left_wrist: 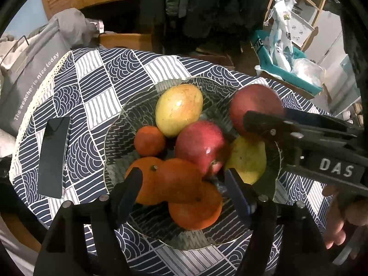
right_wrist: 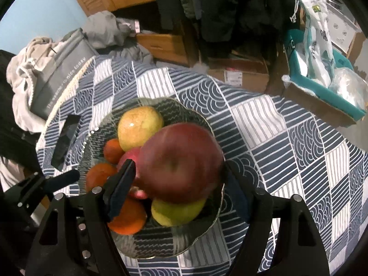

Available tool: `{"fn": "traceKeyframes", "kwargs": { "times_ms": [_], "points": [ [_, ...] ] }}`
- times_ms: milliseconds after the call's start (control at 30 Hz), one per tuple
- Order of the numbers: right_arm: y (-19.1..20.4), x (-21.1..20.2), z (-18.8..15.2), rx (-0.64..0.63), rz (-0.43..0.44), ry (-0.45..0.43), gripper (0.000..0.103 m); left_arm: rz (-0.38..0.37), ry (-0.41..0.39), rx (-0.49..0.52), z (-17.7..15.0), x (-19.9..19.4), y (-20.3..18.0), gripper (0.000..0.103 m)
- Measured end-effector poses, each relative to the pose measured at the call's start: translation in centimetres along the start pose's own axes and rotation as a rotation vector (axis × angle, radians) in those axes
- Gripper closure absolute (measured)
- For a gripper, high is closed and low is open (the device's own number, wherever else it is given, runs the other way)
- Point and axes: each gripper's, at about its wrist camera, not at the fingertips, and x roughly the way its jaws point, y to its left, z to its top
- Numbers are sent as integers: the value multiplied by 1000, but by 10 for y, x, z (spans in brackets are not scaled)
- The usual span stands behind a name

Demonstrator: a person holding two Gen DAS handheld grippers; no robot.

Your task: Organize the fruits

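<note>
A glass bowl (left_wrist: 108, 142) on the patterned tablecloth holds a yellow-red mango (left_wrist: 179, 109), a red apple (left_wrist: 202, 145), a yellow-green fruit (left_wrist: 247, 158) and several oranges (left_wrist: 179, 179). My left gripper (left_wrist: 182, 191) is open just above the front oranges, its fingers on either side of them without pressing. My right gripper (right_wrist: 178, 165) hovers over the bowl (right_wrist: 214, 126). A large dark red apple (right_wrist: 181, 163) lies between its fingers. The apple is blurred while the fingers look sharp, and the pads do not seem to press it. In the left wrist view this apple (left_wrist: 255, 105) hangs over the bowl's right rim.
A black phone (left_wrist: 54, 156) lies left of the bowl near the table's edge. A grey bag (left_wrist: 27, 76) and heaped clothes stand off the left side. A teal box (right_wrist: 322, 87) and cardboard boxes (right_wrist: 239, 73) sit beyond the far edge. A person's hand (left_wrist: 338, 225) grips the right tool.
</note>
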Motion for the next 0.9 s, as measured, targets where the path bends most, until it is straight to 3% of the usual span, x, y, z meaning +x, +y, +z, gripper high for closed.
{"fn": "traceKeyframes", "kwargs": {
  "times_ms": [333,567,900],
  "points": [
    [-9,-36,1,39,-17,-61,23,-5,-35,-4,2,-21,-2,27],
    [-16,-80,-2,42,-88,-148,23,-23,-100,11,6,-52,-15,21],
    [-19,-144,-15,9,-189,-267,23,-26,-180,55,10,-87,-34,21]
  ]
}}
